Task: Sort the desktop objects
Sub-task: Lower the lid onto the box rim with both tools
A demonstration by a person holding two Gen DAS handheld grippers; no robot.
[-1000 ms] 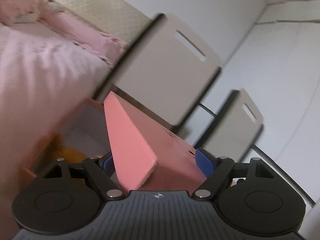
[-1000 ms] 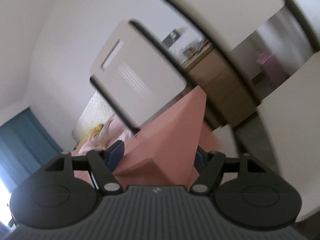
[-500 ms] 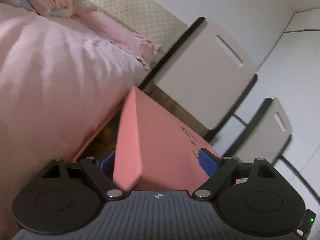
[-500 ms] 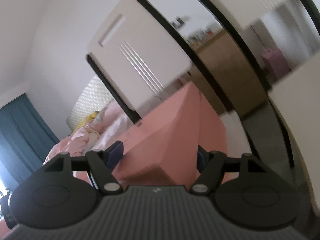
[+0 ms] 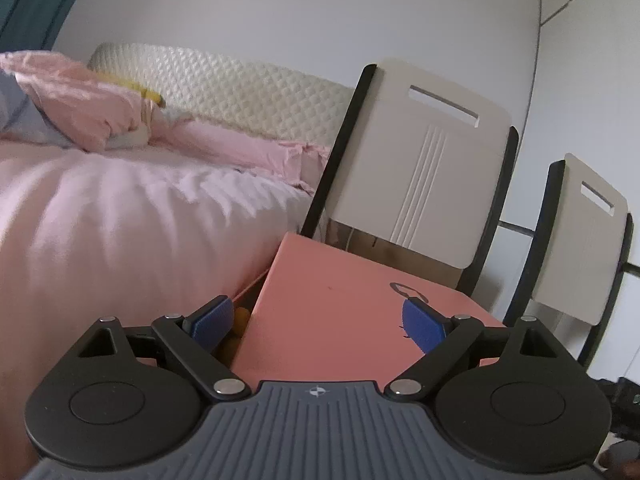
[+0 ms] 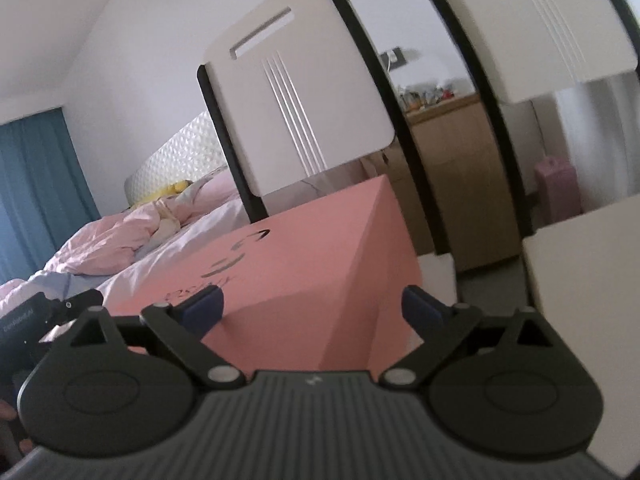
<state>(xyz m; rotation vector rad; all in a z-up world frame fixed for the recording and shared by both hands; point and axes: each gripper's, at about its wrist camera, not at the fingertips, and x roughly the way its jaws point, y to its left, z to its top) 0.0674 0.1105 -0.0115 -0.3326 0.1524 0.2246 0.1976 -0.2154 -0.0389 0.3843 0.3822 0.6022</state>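
The pink lid lies almost level on its box, one corner toward each gripper, and at its bed-side edge a gap shows yellow things inside the box. The step in hand looks like letting go after setting the lid down: the left gripper has its jaws opening, one blue pad clear of the lid's bed-side edge and the other over its top face, neither pressing that I can see. The right gripper is opening too, its pads astride the lid's near corner with room on both sides. I'd judge the next move is to draw both grippers straight back from the lid without catching its edges, since a snag could shift it and it may not be fully seated. Beyond the lid stand two white chair backs, close behind it; the pink bedding crowds its left side. The free room is back toward the person.
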